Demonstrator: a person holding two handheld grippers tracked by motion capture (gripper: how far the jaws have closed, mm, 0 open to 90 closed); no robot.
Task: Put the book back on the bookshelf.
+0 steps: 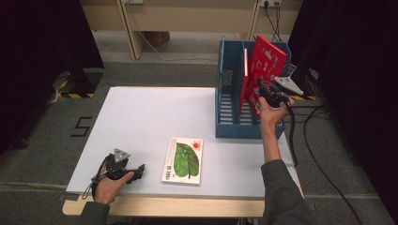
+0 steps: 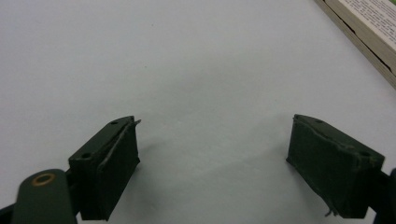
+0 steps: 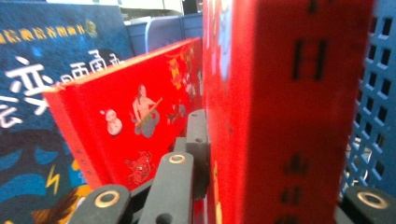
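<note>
My right gripper [image 1: 266, 92] is shut on a big red book [image 1: 267, 62], held upright and tilted over the right compartment of a blue slotted rack [image 1: 227, 98]. In the right gripper view the red book's spine [image 3: 289, 107] sits between the jaws of my right gripper [image 3: 280, 186]. A second red book [image 3: 140, 112] leans beside it, and a dark blue book [image 3: 42, 93] stands further left. My left gripper [image 1: 136, 172] rests open on the white table [image 1: 141, 122] near the front edge, with nothing between its pads [image 2: 112, 172]. A green-covered book [image 1: 184, 160] lies flat to its right.
The rack's perforated blue wall [image 3: 378, 93] stands close on the right of the held book. A corner of the flat book [image 2: 369, 32] shows in the left gripper view. Cables [image 1: 305, 136] trail off the table's right side. Dark curtains flank the table.
</note>
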